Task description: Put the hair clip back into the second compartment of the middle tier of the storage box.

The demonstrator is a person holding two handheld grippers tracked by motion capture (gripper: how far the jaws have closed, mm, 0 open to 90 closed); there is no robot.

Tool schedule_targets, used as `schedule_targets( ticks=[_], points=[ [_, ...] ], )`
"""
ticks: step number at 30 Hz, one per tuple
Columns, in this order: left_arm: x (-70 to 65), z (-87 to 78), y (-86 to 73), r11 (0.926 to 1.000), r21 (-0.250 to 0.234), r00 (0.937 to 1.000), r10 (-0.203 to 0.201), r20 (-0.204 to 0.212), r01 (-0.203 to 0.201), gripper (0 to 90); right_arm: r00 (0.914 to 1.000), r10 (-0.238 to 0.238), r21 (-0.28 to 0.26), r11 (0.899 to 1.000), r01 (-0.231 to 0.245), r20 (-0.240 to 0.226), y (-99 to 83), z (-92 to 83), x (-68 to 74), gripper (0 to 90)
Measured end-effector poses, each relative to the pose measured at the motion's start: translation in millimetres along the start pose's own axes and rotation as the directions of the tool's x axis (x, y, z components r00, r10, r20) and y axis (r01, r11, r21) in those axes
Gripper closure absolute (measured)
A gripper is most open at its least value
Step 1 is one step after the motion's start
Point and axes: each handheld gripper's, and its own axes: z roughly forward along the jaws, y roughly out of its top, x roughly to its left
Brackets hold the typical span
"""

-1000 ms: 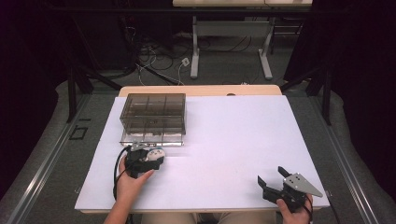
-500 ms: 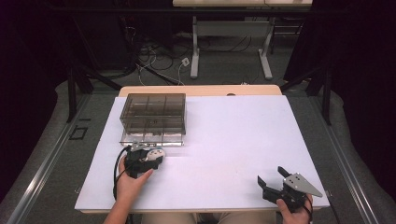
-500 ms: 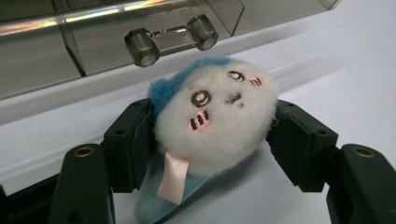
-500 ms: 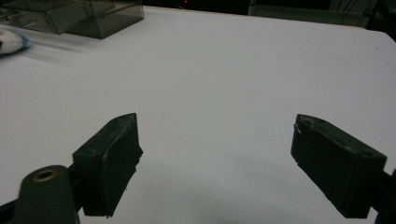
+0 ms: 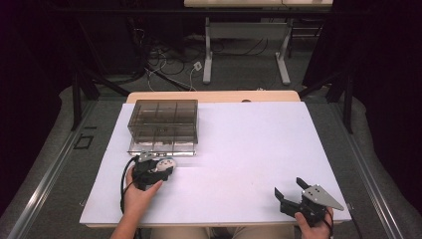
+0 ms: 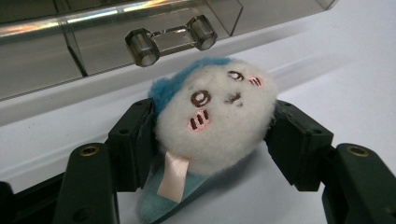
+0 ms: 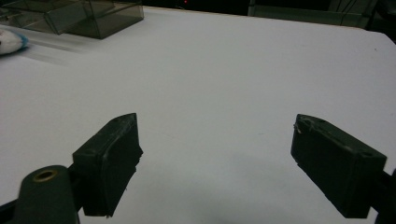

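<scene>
White plush toy (image 6: 212, 119) is sitting on the counter (image 5: 249, 149), and the left tool (image 5: 160, 164) has just been closing its jaws and is now pinching it from both sides. I judge the grasp step is finishing; next move is calling for a lift toward the smoky clear drawer box (image 5: 164, 124) just ahead, whose compartments are looking empty. Right tool (image 5: 293, 191) is resting spread, holding nothing

No readable text or labels anywhere.
</scene>
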Motion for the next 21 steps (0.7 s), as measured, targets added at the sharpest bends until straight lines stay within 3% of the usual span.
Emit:
schedule_targets(
  ticks=[21],
  points=[
    [-3.0,-9.6,-2.5,0.9998,-0.014,0.9999,0.012,0.007,-0.012,36.7,1.0000,-0.003,0.002,1.000,0.003,0.001,0.3,-0.5,0.2,14.9]
  ],
)
